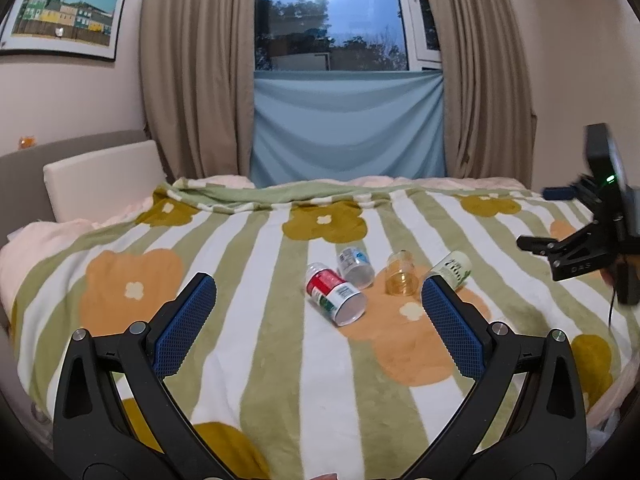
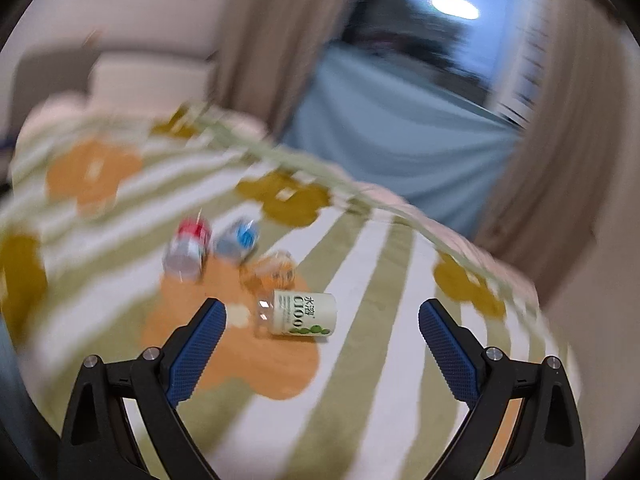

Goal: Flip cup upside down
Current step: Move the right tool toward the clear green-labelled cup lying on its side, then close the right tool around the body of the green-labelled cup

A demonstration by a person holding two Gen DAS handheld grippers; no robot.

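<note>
Several cups lie on their sides on the flowered blanket (image 1: 248, 320). A red-labelled cup (image 1: 334, 294) lies nearest, mouth toward me. A blue-labelled cup (image 1: 355, 266) lies behind it. An amber clear cup (image 1: 401, 274) is beside that. A green-and-white cup (image 1: 454, 268) lies at the right, partly behind my fingertip (image 1: 436, 292). My left gripper (image 1: 318, 292) is open and empty, short of the cups. My right gripper (image 2: 322, 314) is open and empty; the green-and-white cup (image 2: 302, 314) lies between and beyond its fingers. The right view is blurred.
The right gripper's body (image 1: 592, 236) hovers at the blanket's right side. A white pillow (image 1: 100, 180) and headboard stand at the back left. Curtains (image 1: 192, 72) and a blue cloth (image 1: 348, 128) hang behind the bed. The bed's edge drops off at the right.
</note>
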